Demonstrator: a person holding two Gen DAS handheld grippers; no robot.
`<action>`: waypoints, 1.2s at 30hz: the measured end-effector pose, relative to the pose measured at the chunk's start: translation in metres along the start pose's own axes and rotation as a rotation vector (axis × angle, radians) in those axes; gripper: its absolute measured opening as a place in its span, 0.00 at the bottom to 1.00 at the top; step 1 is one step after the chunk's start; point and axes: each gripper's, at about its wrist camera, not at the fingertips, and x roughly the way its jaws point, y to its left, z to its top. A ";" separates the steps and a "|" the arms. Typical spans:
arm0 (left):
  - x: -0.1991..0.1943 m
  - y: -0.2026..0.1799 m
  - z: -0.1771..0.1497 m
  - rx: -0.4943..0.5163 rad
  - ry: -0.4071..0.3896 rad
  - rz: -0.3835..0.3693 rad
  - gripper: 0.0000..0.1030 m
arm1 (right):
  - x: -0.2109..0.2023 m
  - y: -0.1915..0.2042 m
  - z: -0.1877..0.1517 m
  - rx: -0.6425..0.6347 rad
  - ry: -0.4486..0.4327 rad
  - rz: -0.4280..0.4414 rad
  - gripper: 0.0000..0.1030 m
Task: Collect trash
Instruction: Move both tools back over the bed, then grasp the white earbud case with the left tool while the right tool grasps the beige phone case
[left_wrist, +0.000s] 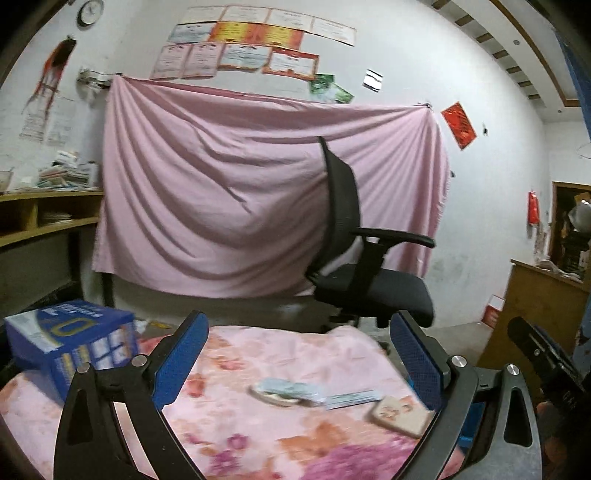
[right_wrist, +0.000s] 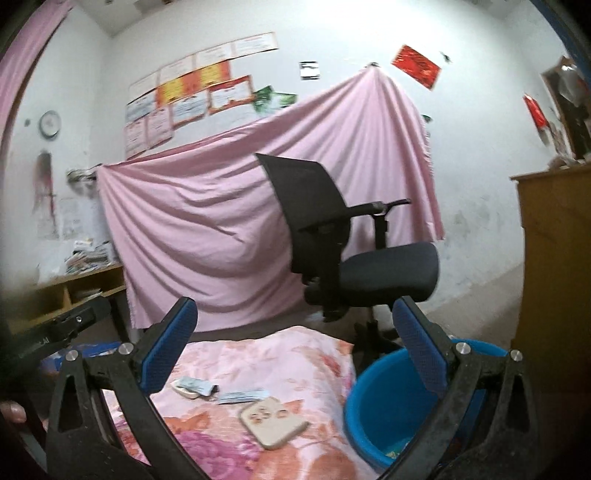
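Note:
On the pink floral tablecloth lie a crumpled pale wrapper, a flat paper strip and a beige phone case. My left gripper hovers open above the cloth, nothing between its blue pads. The right wrist view shows the same wrapper, strip and phone case. My right gripper is also open and empty. A blue bucket stands off the table's right edge, below the right gripper's right finger, with small scraps at its bottom.
A blue carton sits on the table's left. A black office chair stands just beyond the table before a hanging pink sheet. Wooden shelves are at the left and a wooden cabinet at the right.

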 end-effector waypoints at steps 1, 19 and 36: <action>-0.003 0.004 -0.002 -0.002 -0.004 0.012 0.94 | 0.001 0.006 -0.002 -0.014 0.002 0.009 1.00; 0.016 0.058 -0.044 0.026 0.184 0.054 0.94 | 0.055 0.048 -0.041 -0.142 0.325 0.052 1.00; 0.097 0.048 -0.067 0.116 0.539 -0.019 0.94 | 0.111 0.022 -0.084 -0.048 0.733 -0.019 1.00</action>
